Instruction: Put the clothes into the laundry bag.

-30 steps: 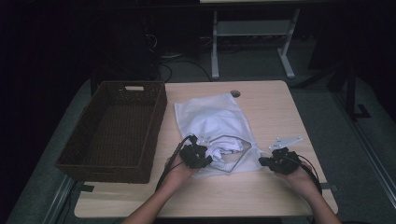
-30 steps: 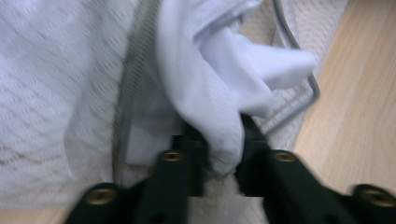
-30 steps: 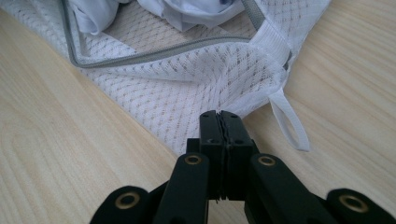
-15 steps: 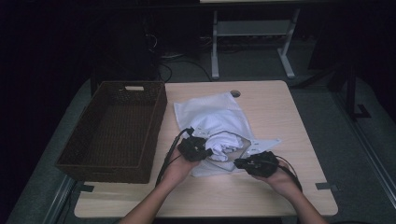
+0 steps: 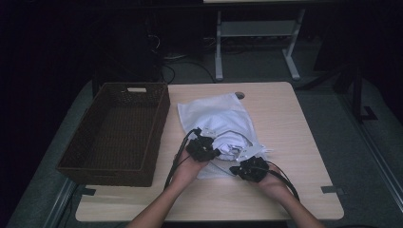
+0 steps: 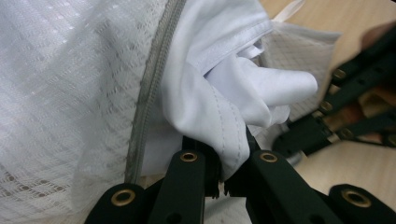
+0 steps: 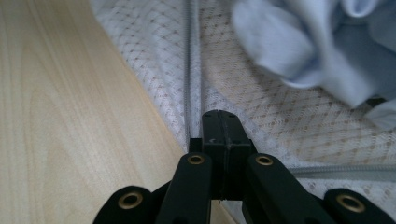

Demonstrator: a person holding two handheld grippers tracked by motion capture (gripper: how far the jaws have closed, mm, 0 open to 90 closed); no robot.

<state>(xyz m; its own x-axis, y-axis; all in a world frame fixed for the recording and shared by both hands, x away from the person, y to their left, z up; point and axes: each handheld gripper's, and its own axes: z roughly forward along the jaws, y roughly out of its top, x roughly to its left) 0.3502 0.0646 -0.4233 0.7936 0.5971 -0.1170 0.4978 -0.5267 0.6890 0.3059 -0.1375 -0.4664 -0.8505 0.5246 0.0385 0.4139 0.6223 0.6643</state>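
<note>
A crumpled white cloth (image 6: 243,93) is pinched by the left gripper (image 6: 222,179) at the zipped white mesh bag's (image 5: 216,116) mouth, mid-table. The right gripper (image 7: 223,133) is clamped on the bag's near edge; bare light wooden table (image 5: 294,123) lies rightward.

A dark wicker basket (image 5: 119,133) sits at the wooden table's (image 5: 294,142) left edge, a metal stand (image 5: 256,42) behind.

White mesh bag (image 5: 216,116), dark brown basket (image 5: 119,133)
</note>
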